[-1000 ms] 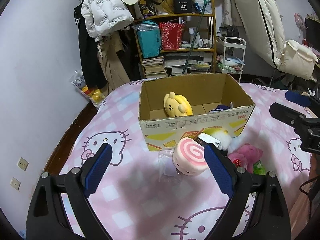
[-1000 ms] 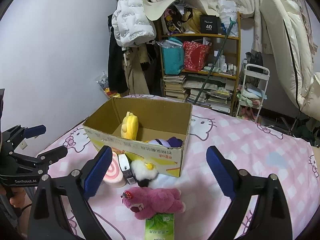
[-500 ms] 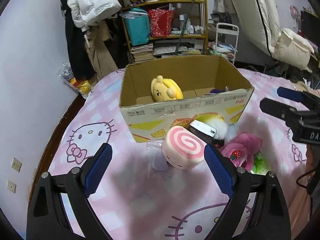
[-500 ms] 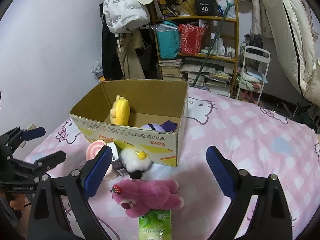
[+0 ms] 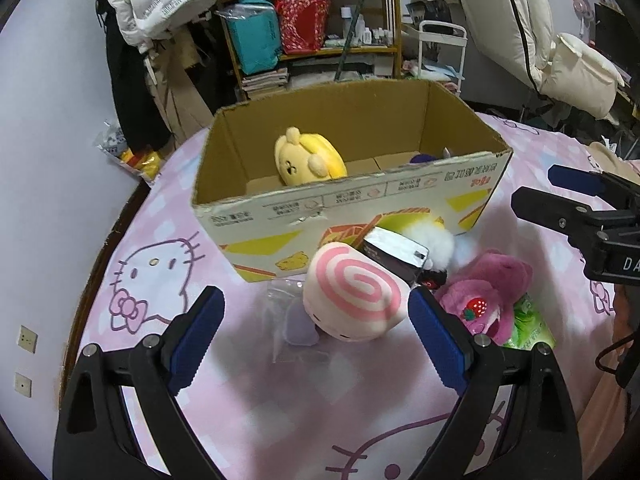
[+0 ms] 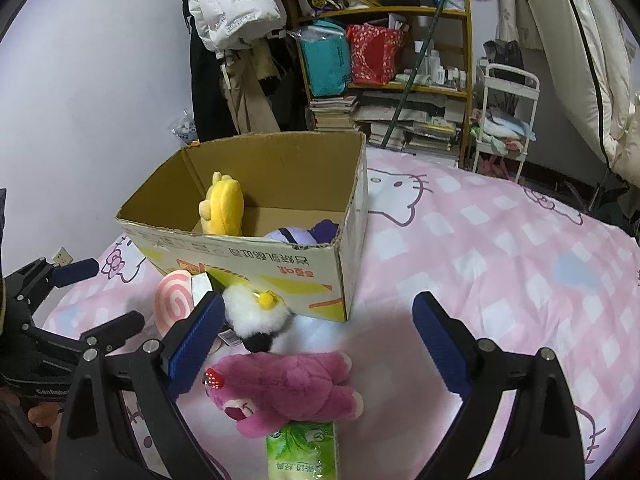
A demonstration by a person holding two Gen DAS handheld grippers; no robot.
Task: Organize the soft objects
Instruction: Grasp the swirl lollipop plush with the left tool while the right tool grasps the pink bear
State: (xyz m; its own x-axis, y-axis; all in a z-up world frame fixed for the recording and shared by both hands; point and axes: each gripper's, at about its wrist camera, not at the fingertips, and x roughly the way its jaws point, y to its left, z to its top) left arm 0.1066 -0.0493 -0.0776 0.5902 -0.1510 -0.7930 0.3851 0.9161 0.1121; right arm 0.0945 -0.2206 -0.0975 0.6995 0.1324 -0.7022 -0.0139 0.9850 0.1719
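Left wrist view: left gripper [image 5: 316, 328] jaws wide apart, holding nothing; pink swirl plush [image 5: 354, 292] lies between the pads, just in front of the cardboard box [image 5: 360, 200]. Box front wall hides most of a purple toy [image 5: 426, 157]; yellow plush [image 5: 308, 160] sits inside. A dark packet [image 5: 394, 256] leans on the box, partly covered by the swirl plush.

Right wrist view: right gripper [image 6: 316, 332] jaws wide, empty. Magenta bear [image 6: 288, 388] lies in front of the box [image 6: 256, 256], atop a green packet [image 6: 302, 450] cut off by the frame. White fluffy toy [image 6: 256, 314] touches the box. Pink checked bedspread [image 6: 500, 248]; cluttered shelf [image 6: 384, 60] behind the box.
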